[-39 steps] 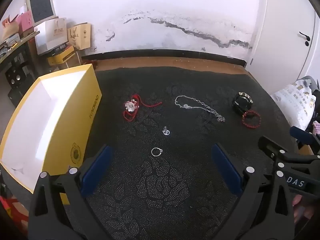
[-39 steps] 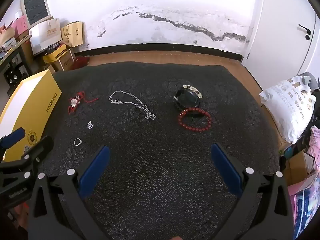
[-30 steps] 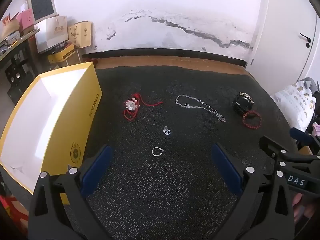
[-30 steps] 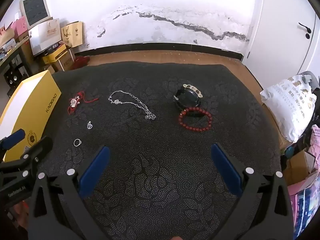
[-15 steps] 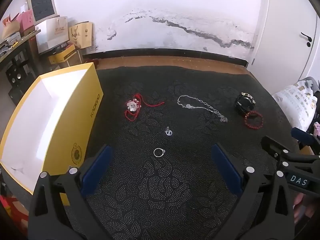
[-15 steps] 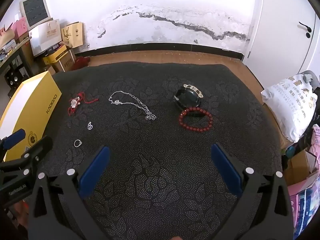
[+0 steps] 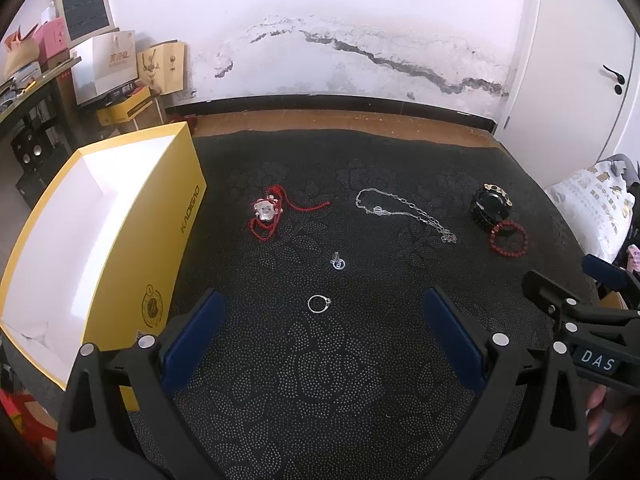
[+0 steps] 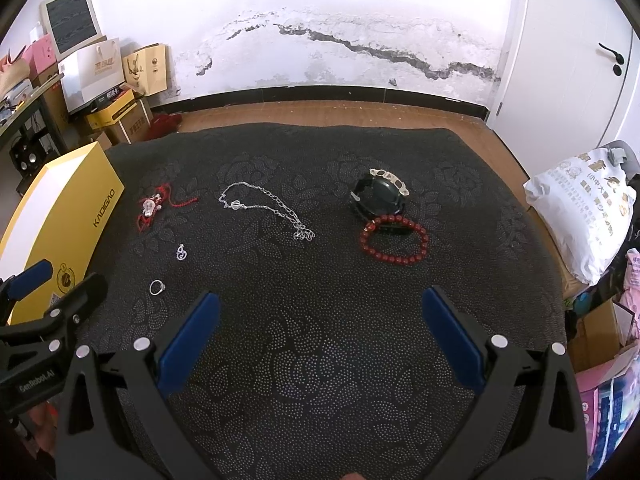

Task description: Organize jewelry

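Leftmost, an open yellow box [image 7: 132, 248] with a white interior stands on the dark rose-patterned cloth [image 7: 320, 380], its long side printed with lettering. Just right of it, apart from the box wall, lies a red cord necklace [image 7: 267, 213] with a silvery pendant, its cord trailing to the right. Further right and nearer the cameras sit two small pieces: a little silver charm [image 7: 337, 261] and, nearer still, a thin silver ring [image 7: 318, 304], both lying loose on the cloth between the spread fingers of the left gripper [image 7: 320, 340], whose jaws stand wide apart and hold nothing. Beyond the charm and to its right, a silver chain necklace [image 7: 404, 212] stretches diagonally across the cloth. Right of the chain rests a black round bracelet [image 8: 378, 196] with a pale metal clasp at its far edge, and touching its near side is a red beaded bracelet [image 8: 394, 240] laid flat in a ring. The right gripper [image 8: 320, 340] hovers over bare cloth nearer than both bracelets, its blue-padded jaws likewise wide apart and empty. At the far right edge a white printed bag [image 8: 580, 208] sits off the cloth.
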The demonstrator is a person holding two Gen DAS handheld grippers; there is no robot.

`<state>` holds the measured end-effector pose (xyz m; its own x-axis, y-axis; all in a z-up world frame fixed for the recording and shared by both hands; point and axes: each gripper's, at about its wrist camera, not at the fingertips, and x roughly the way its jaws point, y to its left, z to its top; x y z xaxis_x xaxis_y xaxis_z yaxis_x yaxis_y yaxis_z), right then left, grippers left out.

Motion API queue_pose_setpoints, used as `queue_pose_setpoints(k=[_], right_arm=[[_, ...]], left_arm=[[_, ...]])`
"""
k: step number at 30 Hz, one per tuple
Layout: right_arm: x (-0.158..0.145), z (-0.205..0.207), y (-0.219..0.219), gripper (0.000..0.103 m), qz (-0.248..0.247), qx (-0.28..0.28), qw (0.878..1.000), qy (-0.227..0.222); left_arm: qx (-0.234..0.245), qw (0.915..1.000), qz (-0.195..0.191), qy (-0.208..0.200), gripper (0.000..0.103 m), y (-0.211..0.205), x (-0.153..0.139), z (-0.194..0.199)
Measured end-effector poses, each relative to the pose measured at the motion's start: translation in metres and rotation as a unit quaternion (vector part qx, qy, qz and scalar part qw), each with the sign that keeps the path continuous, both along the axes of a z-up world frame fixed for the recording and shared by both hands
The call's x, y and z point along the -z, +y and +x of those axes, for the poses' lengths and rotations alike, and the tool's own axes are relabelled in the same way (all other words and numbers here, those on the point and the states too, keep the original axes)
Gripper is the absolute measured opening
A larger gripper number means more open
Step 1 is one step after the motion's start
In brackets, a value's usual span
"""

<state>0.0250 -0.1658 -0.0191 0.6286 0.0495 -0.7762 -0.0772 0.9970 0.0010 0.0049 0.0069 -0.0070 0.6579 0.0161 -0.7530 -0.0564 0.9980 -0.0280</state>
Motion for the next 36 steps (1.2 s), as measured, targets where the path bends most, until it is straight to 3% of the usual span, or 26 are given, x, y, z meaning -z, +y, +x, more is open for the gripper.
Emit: queue_pose_setpoints(k=[36], right_arm=[[-0.0007, -0.001, 0.0004, 0.098, -0.001, -0.002, 1.0, -0.003]], left_arm=[[0.005, 1.0, 0.004, 0.002, 0.097, -0.0037, 0.0014, 0.0005]])
